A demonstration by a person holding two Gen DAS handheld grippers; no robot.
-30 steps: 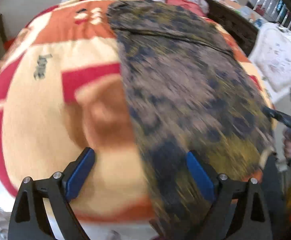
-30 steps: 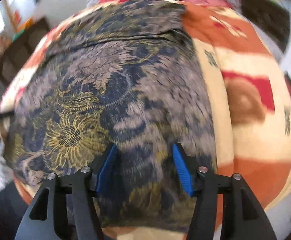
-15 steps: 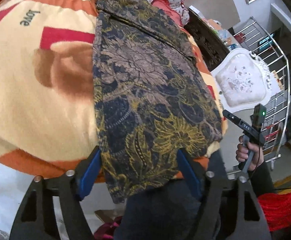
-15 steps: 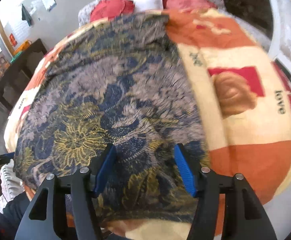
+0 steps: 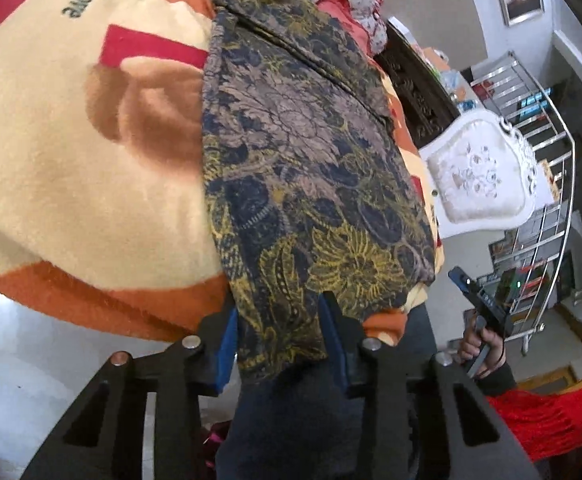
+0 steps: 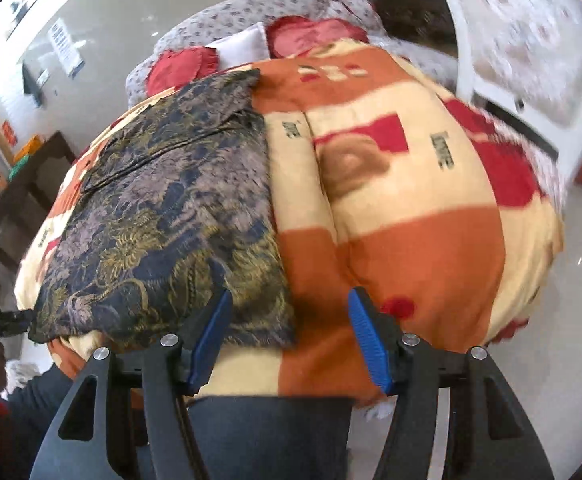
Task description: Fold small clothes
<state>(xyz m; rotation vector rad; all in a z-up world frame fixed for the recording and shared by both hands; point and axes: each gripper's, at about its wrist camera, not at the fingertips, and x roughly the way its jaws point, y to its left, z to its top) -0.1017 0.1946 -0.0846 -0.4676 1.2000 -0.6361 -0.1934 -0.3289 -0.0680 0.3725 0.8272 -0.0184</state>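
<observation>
I am finding the floral garment (image 5: 303, 168) lying flat on the orange and cream blanket (image 5: 71, 184), its near hem hanging over the bed's front edge. My left gripper (image 5: 281, 344) has just been closing, and its blue pads are sitting at either side of that hanging hem (whether they are pressing the cloth yet, I cannot tell). My right gripper (image 6: 289, 340) is hovering spread wide and empty, its left pad over the garment's corner, the rest over bare blanket.

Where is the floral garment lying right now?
The floral garment lies flat along the blanket's near edge; in the left wrist view its corner hangs between the left gripper's closing jaws.
</observation>
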